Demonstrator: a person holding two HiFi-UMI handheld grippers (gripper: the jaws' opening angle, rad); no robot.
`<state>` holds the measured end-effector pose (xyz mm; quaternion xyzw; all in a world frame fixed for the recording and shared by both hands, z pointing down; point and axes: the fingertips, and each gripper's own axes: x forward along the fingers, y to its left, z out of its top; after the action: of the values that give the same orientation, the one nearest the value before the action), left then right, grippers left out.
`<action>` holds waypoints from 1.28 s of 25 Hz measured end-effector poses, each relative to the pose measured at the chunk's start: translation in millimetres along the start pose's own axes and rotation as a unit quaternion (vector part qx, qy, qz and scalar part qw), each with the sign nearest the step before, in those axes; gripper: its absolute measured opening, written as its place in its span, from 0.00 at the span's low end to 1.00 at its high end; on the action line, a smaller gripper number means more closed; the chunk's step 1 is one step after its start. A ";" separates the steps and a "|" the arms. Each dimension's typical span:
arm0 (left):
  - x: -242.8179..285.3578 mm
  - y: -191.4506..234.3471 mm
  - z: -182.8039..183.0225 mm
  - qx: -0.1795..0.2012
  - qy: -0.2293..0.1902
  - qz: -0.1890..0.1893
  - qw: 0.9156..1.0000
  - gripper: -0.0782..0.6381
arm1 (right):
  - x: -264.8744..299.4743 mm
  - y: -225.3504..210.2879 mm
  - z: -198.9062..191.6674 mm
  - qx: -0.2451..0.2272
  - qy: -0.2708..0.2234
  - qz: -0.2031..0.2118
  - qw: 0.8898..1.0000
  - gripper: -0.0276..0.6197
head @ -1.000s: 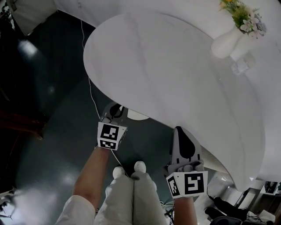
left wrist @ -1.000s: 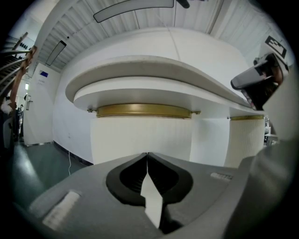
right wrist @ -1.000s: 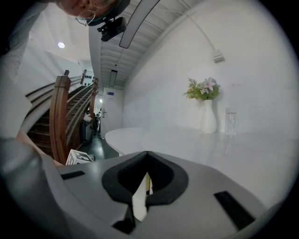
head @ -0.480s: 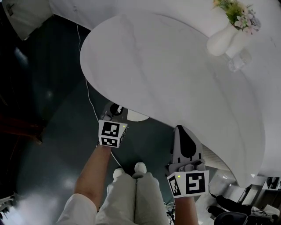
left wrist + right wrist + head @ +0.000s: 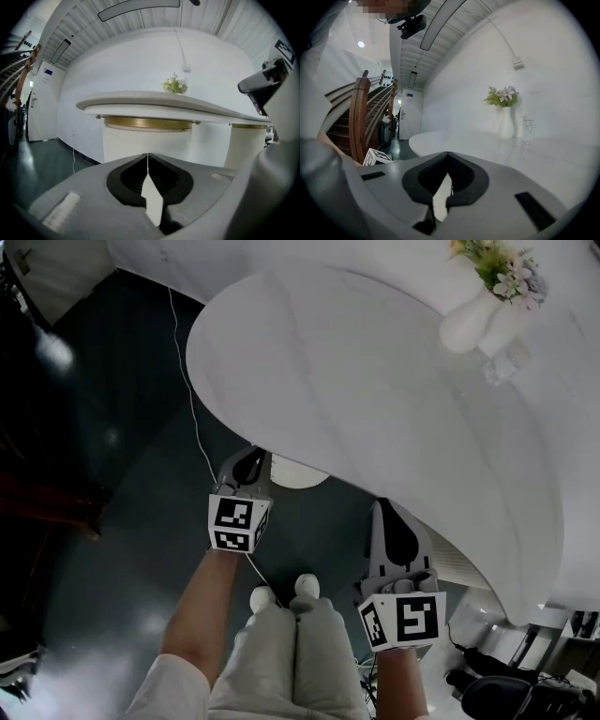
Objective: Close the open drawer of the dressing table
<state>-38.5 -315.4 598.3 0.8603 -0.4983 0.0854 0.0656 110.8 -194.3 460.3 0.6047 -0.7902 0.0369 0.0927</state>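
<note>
dressing table spreads its white rounded top ahead of both grippers. left gripper has its jaws pressed together on nothing, pointing toward a pale curved piece under the rim, possibly the drawer. right gripper, jaws likewise together and empty, sits near the table's edge.

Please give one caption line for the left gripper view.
Shut left gripper faces the dressing table, flowers on its top.

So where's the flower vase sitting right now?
Head view, top right: the white vase stands on the dressing table at its far side, with a clear glass just to its right.
</note>
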 end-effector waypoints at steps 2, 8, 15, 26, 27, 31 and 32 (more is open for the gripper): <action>-12.6 1.0 6.6 -0.003 0.005 0.003 1.000 0.13 | -4.6 3.3 7.6 0.003 0.004 0.002 1.000 0.04; -46.7 6.6 31.0 -0.005 0.017 0.015 1.000 0.13 | -20.1 10.9 36.7 0.001 0.012 0.013 1.000 0.04; -72.0 7.2 77.4 -0.002 0.015 0.019 1.000 0.13 | -29.7 6.8 76.8 0.004 0.015 0.015 1.000 0.04; -96.8 4.3 144.9 -0.021 0.011 0.029 0.999 0.13 | -35.5 -1.3 123.9 -0.026 0.028 0.025 0.999 0.04; -100.8 4.9 151.9 -0.020 0.009 0.029 0.999 0.13 | -37.4 -1.0 126.9 -0.027 0.031 0.024 0.999 0.04; -116.5 3.9 183.4 -0.014 0.001 0.030 0.999 0.13 | -45.7 -2.9 141.7 -0.026 0.040 0.015 0.999 0.04; -121.0 2.6 190.5 -0.010 0.002 0.031 0.999 0.13 | -48.2 -3.1 146.5 -0.026 0.040 0.013 0.999 0.04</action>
<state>-84.3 -252.1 386.5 0.8436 -0.5253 0.0839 0.0726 110.9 -174.4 307.3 0.5902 -0.7941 0.0416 0.1390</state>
